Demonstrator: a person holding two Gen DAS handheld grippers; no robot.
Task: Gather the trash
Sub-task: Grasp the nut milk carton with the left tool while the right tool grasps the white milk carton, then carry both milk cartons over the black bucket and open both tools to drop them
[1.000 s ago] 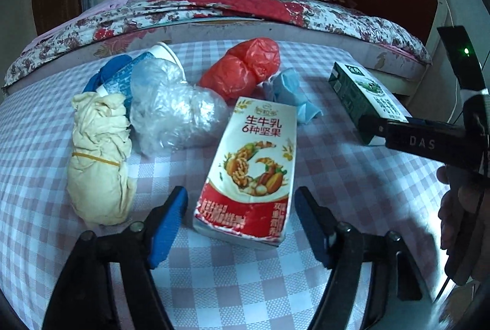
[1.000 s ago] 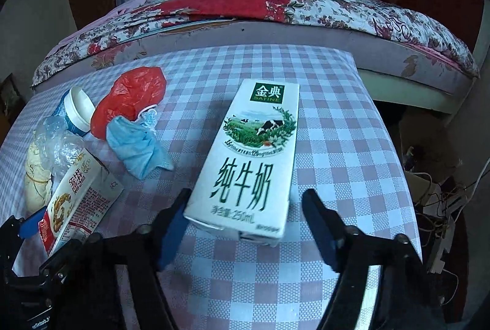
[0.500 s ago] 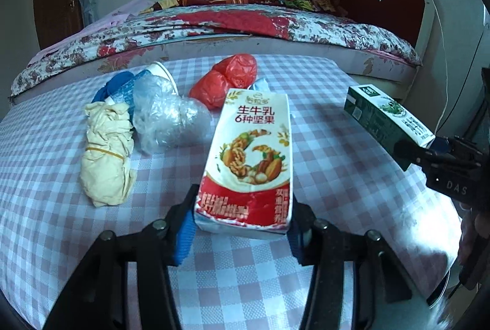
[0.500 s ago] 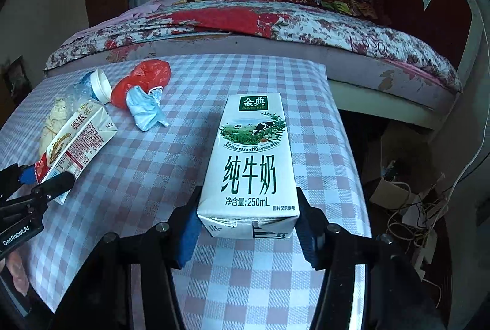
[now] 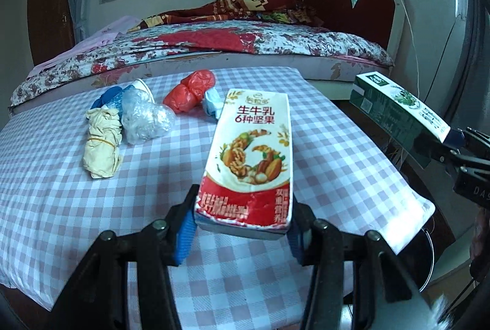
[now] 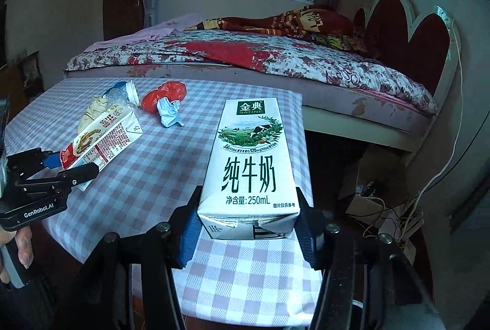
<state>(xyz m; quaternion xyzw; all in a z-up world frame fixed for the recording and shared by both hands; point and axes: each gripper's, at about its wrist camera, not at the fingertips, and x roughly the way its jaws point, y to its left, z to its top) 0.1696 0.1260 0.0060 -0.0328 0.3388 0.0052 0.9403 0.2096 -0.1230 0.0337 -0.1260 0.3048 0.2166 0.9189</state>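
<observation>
Cartons clear of the checked table [image 5: 61,207]: left gripper [image 5: 242,233] clamped on the nut-milk carton [image 5: 251,158], right gripper [image 6: 248,236] on the milk carton [image 6: 249,164]; both are best carried level, base-first, with steady squeeze.

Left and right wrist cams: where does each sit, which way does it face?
Left wrist: on the left gripper, looking along its fingers over the nut milk carton it clamps, toward the bed; right gripper at right edge.
Right wrist: on the right gripper, over the green milk carton it clamps, same way; a hand at left.
Shared: checked table, red bag, both cartons.
</observation>
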